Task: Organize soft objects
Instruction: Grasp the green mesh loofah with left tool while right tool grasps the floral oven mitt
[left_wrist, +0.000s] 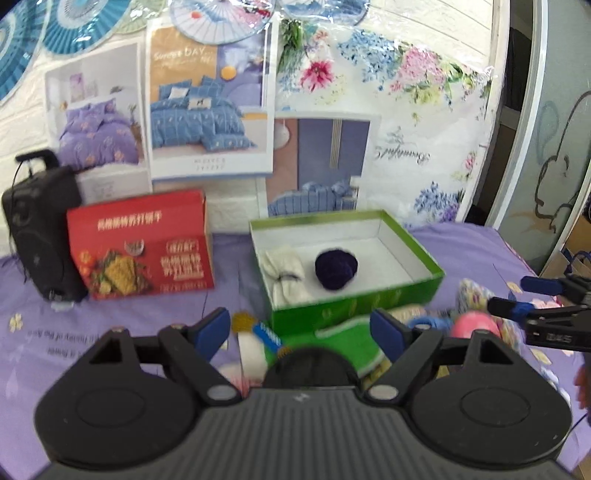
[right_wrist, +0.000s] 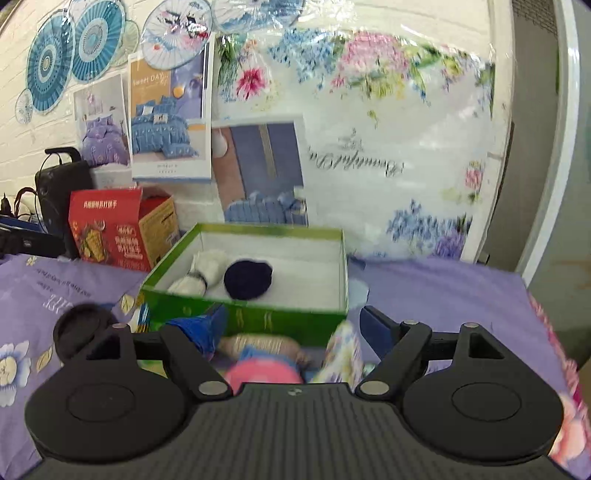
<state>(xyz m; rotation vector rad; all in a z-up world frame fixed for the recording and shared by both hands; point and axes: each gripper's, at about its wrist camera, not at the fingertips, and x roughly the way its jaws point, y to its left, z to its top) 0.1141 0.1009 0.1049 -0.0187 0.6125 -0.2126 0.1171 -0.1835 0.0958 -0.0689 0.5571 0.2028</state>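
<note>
A green box (left_wrist: 354, 299) stands open on the purple bedsheet, also in the right wrist view (right_wrist: 251, 317). It holds a white tied cloth (left_wrist: 284, 273) and a dark navy soft ball (left_wrist: 336, 269). My left gripper (left_wrist: 301, 328) is open over a green cloth (left_wrist: 351, 339) and a white soft item (left_wrist: 251, 350) in front of the box. My right gripper (right_wrist: 291, 328) is open above a pink ball (right_wrist: 262, 373), a beige roll (right_wrist: 258, 343) and a floral cloth (right_wrist: 343, 354). The right gripper also shows in the left wrist view (left_wrist: 513, 295).
A red carton (left_wrist: 144, 243) and a black speaker (left_wrist: 40, 229) stand left of the box. Bedding posters and a floral plastic bag (left_wrist: 406, 110) line the wall behind. The bed edge and a door frame (left_wrist: 528, 147) lie at right.
</note>
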